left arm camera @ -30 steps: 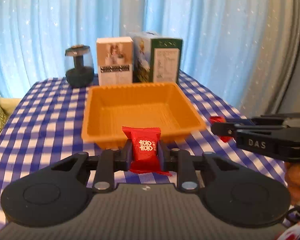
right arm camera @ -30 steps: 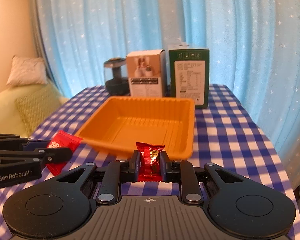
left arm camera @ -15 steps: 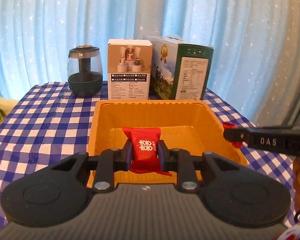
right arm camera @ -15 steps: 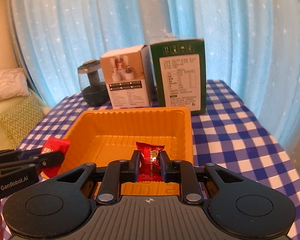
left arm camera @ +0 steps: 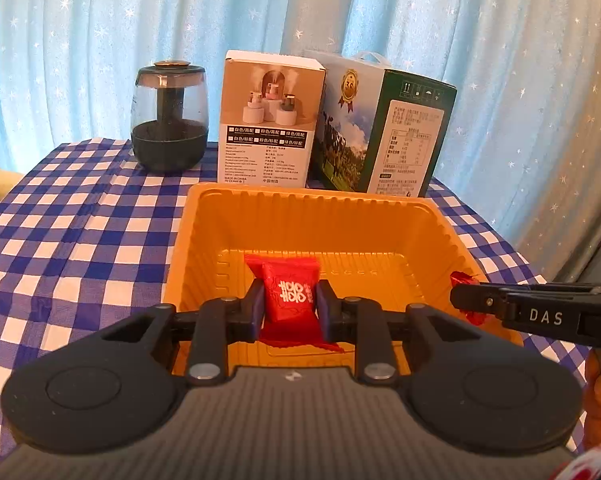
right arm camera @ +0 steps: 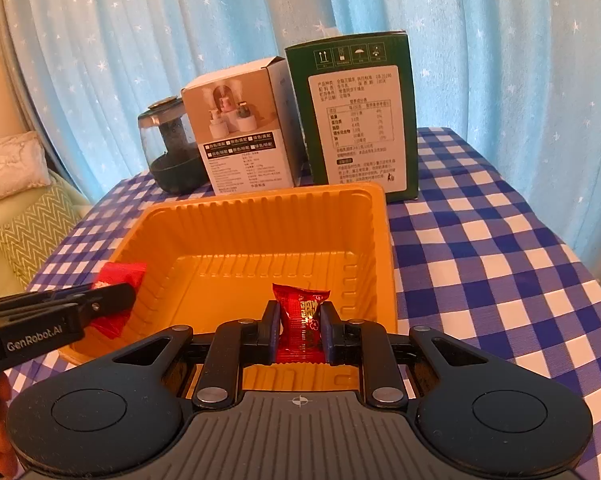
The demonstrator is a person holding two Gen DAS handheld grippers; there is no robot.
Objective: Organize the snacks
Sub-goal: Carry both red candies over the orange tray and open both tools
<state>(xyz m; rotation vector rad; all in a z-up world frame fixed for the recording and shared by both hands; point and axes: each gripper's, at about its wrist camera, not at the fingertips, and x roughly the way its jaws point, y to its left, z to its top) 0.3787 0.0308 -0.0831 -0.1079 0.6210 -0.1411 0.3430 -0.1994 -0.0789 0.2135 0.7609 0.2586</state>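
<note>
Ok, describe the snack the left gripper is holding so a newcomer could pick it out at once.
Start at the orange tray on the checked tablecloth. Above its near-left part the left gripper clamps a red snack packet. Unlike the right gripper's shinier, gold-printed packet, it is matte with bold white characters.

The left gripper [left arm camera: 290, 312] clamps a red snack packet with white characters [left arm camera: 289, 298] between its two pads, hanging over the near part of an orange ribbed tray [left arm camera: 204, 240] on a blue-and-white checked tablecloth [left arm camera: 68, 232]. From the right edge, the right gripper [left arm camera: 464, 302] reaches over the tray's rim, gripping another red wrapper [left arm camera: 462, 280]. Behind the tray stand a dark glass jar [left arm camera: 169, 120], a white box [left arm camera: 270, 120] and a green carton [left arm camera: 384, 132] before a blue curtain [left arm camera: 100, 40].
</note>
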